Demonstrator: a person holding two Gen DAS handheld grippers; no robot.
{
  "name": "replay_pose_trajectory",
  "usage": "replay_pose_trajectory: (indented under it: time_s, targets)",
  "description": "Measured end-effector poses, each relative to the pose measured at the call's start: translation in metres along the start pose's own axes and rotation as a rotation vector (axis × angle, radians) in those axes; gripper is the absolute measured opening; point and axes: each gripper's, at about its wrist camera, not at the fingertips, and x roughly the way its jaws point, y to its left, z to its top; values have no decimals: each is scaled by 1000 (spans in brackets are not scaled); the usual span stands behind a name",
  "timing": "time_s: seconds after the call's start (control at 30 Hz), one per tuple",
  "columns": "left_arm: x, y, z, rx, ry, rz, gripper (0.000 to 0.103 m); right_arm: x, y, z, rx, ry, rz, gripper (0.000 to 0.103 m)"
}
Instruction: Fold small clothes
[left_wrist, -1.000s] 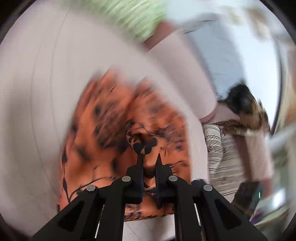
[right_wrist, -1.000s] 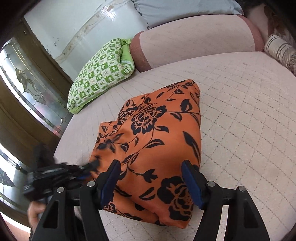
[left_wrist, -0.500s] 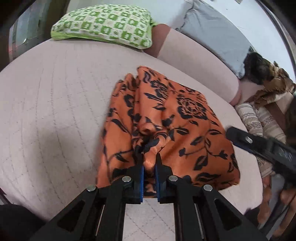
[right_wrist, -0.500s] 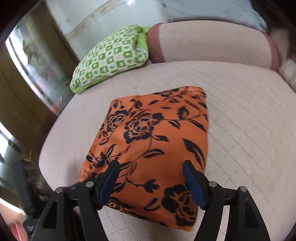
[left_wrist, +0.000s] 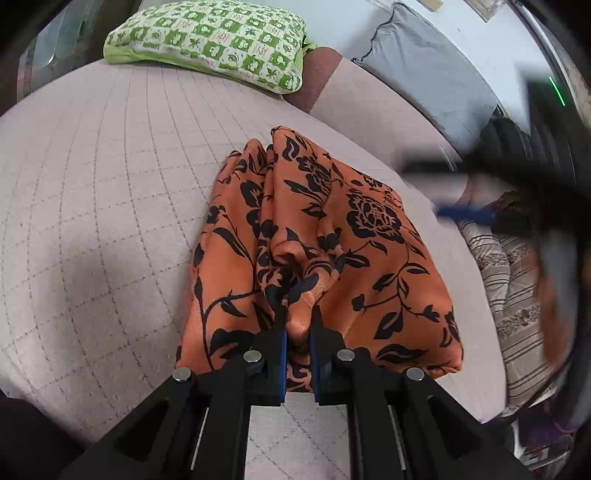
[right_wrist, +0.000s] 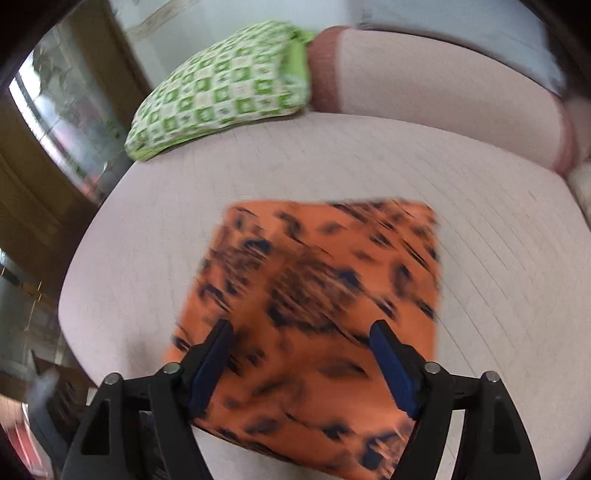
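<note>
An orange garment with black flowers (left_wrist: 332, 236) lies folded on the pale quilted bed (left_wrist: 92, 221). My left gripper (left_wrist: 298, 314) is shut on a bunched fold at the garment's near edge. In the right wrist view the same garment (right_wrist: 325, 288) is blurred by motion and lies flat as a rough square. My right gripper (right_wrist: 301, 332) is open and empty above its near part, one finger over each side. The right gripper also shows as a dark blur in the left wrist view (left_wrist: 498, 184), off to the right of the garment.
A green-and-white checked pillow (left_wrist: 210, 40) lies at the head of the bed, next to a pink bolster (right_wrist: 443, 96) and a grey pillow (left_wrist: 428, 74). Striped cloth (left_wrist: 517, 295) lies at the bed's right edge. A wooden glazed cabinet (right_wrist: 44, 147) stands left of the bed.
My left gripper has kept its hold on the fold and pulled back slightly. My right gripper has swung up and away, so its view tilts and blurs. The garment stays in place.
</note>
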Motion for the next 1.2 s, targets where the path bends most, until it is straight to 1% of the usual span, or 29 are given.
replay_pose_trajectory:
  time_s: [0.03,0.07,0.13,0.2,0.23,0.27,0.3,0.33,0.4,0.47,0.5,0.53,0.57,0.6,0.63,0.73,0.8,0.87,0.93,1.03,1.07,1.1,1.13,1.17,1.2]
  targets:
    - [1,-1,0,11,-4,9,10,8,17,17,-31,41,10,79]
    - [3,-2,0,15,-7,13,10,17,28,27,-59,74,6,79]
    - [3,-2,-2,29,-10,18,10,47,58,51,-119,171,-18,79]
    - [2,-1,-3,30,-13,19,10,76,72,68,-118,252,-44,79]
    - [3,-1,-2,30,-12,17,10,93,79,75,-117,292,-80,78]
    - [4,0,-2,30,-13,15,10,105,81,78,-124,322,-115,78]
    - [4,0,-2,29,-14,14,10,122,82,80,-125,370,-169,78]
    - [3,0,-1,30,-12,13,10,136,81,80,-125,413,-214,75]
    - [3,-1,-1,34,-13,13,10,152,80,79,-129,473,-258,75]
    - [2,-1,-1,39,-13,11,10,157,81,80,-132,479,-285,74]
    - [2,-1,-1,37,-12,8,10,159,82,81,-131,485,-299,72]
    - [2,-1,-1,34,-11,5,10,162,83,82,-142,490,-322,60]
    - [2,0,0,33,-10,3,10,163,84,82,-153,495,-344,45]
    - [1,0,0,31,-10,2,10,163,86,83,-159,497,-350,36]
    - [2,0,1,26,-11,-3,10,161,87,84,-164,489,-349,25]
    - [-2,-2,3,32,-34,-13,10,147,87,85,-162,453,-334,20]
    - [-12,-7,3,61,-79,-6,10,136,83,85,-132,418,-303,19]
    - [-30,-12,1,94,-152,-1,10,121,77,87,-90,369,-246,18]
    - [-49,-16,-3,129,-219,10,10,98,74,89,-56,313,-169,18]
    - [-64,-15,-9,126,-248,7,10,72,79,87,-58,272,-69,18]
    - [-63,-13,-11,121,-242,25,10,69,83,86,-60,269,-42,20]
    - [-58,-9,-11,106,-216,34,10,72,83,84,-54,277,-14,22]
    - [-48,-4,-11,83,-175,46,10,82,85,81,-34,296,0,27]
    - [-35,5,-11,42,-117,64,10,95,89,80,-30,315,17,40]
    - [-22,15,-12,3,-51,77,11,108,88,75,-39,324,57,53]
